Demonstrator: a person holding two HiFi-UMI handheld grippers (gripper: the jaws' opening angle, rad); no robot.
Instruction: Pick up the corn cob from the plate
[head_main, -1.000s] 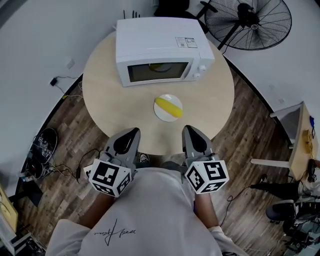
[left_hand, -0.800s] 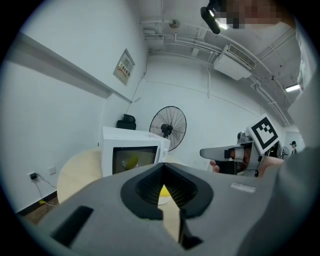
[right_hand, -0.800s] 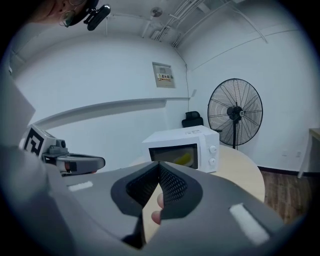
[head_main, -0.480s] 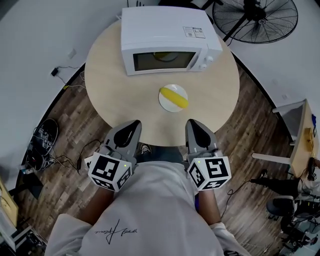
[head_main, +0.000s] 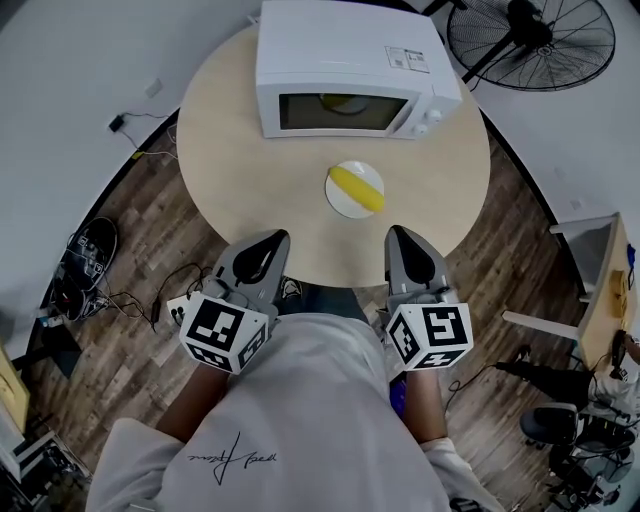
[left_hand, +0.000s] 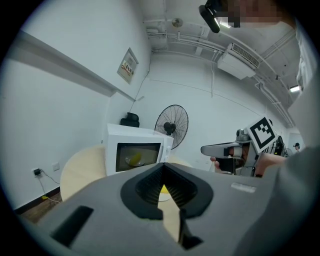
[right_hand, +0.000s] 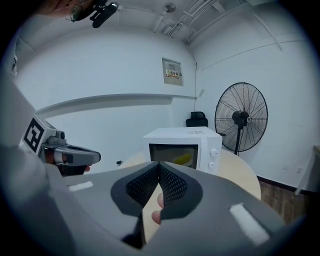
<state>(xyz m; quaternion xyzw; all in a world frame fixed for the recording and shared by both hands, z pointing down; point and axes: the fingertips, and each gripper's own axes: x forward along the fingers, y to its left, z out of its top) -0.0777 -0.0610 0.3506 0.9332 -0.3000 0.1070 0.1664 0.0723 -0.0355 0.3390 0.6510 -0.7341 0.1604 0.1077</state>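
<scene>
A yellow corn cob (head_main: 357, 188) lies on a small white plate (head_main: 340, 203) on the round wooden table (head_main: 250, 190), in front of the microwave. Both grippers hover at the table's near edge, short of the plate. My left gripper (head_main: 268, 238) is to the plate's lower left and my right gripper (head_main: 400, 232) is just below and to its right. Both are shut and hold nothing. In the left gripper view the closed jaws (left_hand: 162, 166) hide most of the cob (left_hand: 163, 189). In the right gripper view the plate is hidden behind the jaws (right_hand: 159, 165).
A white microwave (head_main: 355, 60) stands at the table's back, door closed, with something yellow inside (head_main: 340, 102). A black floor fan (head_main: 530, 40) stands behind the table on the right. Cables and shoes (head_main: 85, 265) lie on the wood floor to the left.
The head view has shifted, so the table, microwave and plate sit further right in the frame. Both grippers stay at the table's near edge, still shut.
</scene>
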